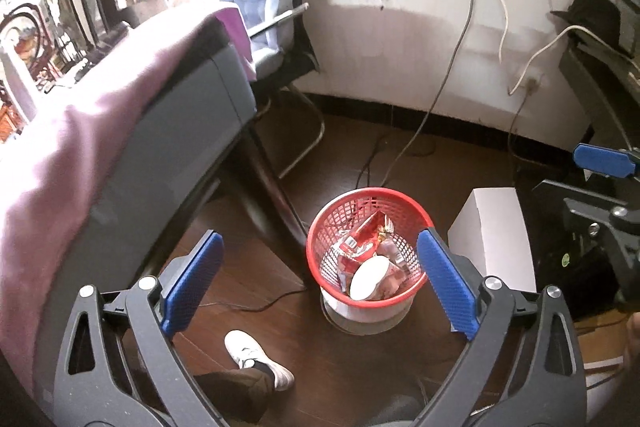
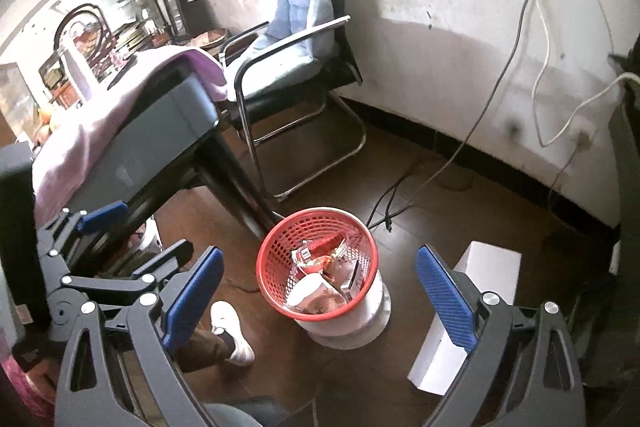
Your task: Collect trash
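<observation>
Red wrappers (image 1: 362,241) in red basket (image 1: 320,227), lettering illegible

Both grippers, left gripper (image 1: 320,279) and right gripper (image 2: 318,293), have dark grey linkage arms, silver rivets and blue ribbed pads. The person wears brown trousers (image 1: 236,387), dark socks and white shoes (image 1: 256,359).

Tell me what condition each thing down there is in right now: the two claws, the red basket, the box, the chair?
Left gripper: open, nothing between its pads.
Right gripper: open, holding nothing.
Red basket: upright on the floor, holding wrappers and a paper cup.
White box: closed, lying on the floor beside the basket.
Chair: unoccupied, blue cushion on it.
Table: draped with a purple cloth.
</observation>
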{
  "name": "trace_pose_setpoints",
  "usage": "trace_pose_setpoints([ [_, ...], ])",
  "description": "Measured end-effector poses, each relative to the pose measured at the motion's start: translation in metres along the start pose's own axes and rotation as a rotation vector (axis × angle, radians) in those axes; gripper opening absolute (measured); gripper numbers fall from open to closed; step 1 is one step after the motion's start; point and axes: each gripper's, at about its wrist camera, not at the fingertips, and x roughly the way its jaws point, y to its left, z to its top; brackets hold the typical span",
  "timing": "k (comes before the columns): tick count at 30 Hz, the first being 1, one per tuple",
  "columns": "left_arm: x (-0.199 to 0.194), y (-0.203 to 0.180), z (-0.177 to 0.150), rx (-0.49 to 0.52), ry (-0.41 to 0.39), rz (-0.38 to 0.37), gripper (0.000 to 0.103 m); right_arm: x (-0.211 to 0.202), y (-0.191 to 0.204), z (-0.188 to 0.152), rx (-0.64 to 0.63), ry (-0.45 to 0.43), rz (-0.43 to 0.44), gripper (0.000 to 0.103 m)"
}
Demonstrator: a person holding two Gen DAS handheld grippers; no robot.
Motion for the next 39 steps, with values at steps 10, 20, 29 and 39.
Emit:
trace_pose_setpoints([
  [10,-0.060,0.001,-0.022,-0.019,-0.079,0.035,0.096,-0.058,0.015,-0.016,-0.073,-0.051,-0.034,0.097],
  [20,-0.065,0.002,-0.032,-0.031,-0.062,0.022,0.096,-0.050,0.011,-0.030,-0.044,-0.015,-0.024,0.097],
  [29,-0.031,0.008,-0.033,-0.069,0.013,-0.007,0.096,-0.016,0.010,-0.038,-0.032,0.041,-0.044,0.097],
  [39,-0.011,0.006,-0.034,-0.080,0.059,-0.027,0.096,0.004,0.013,-0.047,-0.029,0.099,-0.019,0.097],
])
